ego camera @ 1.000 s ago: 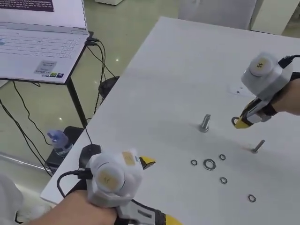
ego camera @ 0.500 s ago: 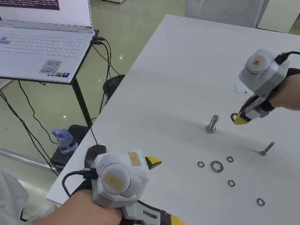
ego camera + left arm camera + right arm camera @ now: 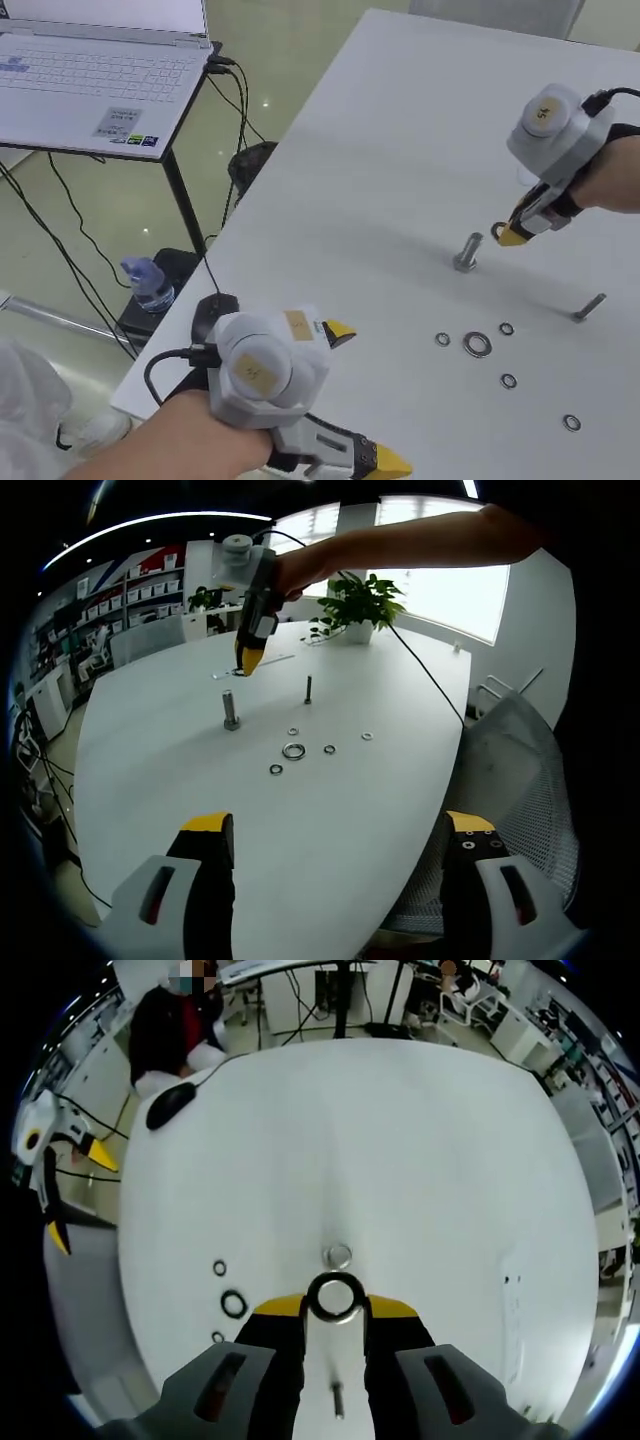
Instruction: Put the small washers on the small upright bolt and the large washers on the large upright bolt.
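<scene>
1. Neither bolt carries a washer that I can make out. The large upright bolt (image 3: 467,252) and the small upright bolt (image 3: 589,306) both stand bare on the bench (image 3: 400,140), so I judge the sorting to be at its very start.
2. The first piece is in hand. The right hand-held gripper (image 3: 508,236) pinches a large washer (image 3: 313,1297) in the air, just beside and above the large upright bolt's head, not yet threaded over it.
3. Left to do, as I read it: seat that washer, then the loose large washer (image 3: 477,344), then the four small washers (image 3: 508,380). These five lie flat on the bench near the bolts.
4. The left hand-held gripper (image 3: 335,830) hangs at the bench's near edge, jaws spread wide, holding nothing.
5. The right gripper view looks through the held ring and shows the bolt head just beyond the jaw tips, an alignment the head view's side angle does not give.
6. The left gripper view shows both bolts standing straight in profile with all five loose washers in front of them. The right gripper view catches three of those washers.
</scene>
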### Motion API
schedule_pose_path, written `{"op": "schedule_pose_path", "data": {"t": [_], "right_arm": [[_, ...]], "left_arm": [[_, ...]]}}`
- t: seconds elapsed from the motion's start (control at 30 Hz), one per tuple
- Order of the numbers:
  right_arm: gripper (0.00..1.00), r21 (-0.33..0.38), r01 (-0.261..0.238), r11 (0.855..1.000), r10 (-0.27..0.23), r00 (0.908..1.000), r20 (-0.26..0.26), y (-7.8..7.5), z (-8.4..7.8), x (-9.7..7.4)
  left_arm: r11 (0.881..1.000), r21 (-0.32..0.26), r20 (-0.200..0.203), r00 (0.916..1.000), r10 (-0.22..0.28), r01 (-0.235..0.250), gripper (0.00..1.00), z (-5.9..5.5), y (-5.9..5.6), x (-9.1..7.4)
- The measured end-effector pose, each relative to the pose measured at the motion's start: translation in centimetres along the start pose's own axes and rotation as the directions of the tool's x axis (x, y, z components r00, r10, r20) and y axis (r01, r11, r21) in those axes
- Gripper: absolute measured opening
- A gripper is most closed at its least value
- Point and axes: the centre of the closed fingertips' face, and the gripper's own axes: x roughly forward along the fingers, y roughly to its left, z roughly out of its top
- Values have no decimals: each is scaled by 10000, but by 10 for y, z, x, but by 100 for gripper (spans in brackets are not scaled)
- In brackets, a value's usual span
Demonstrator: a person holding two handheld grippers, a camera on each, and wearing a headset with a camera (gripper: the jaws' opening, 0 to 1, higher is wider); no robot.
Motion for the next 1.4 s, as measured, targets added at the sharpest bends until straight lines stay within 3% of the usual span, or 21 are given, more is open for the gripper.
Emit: {"op": "schedule_pose_path", "data": {"t": [0.67, 1.4], "right_arm": [[21, -192, -63, 9998, 58, 9995, -302, -1, 16, 24], [22, -198, -156, 9997, 140, 9968, -786, 1, 10, 47]], "left_arm": [[10000, -5, -87, 10000, -3, 3, 85, -8, 2, -2], [9997, -232, -130, 9999, 31, -34, 82, -14, 1, -6]]}}
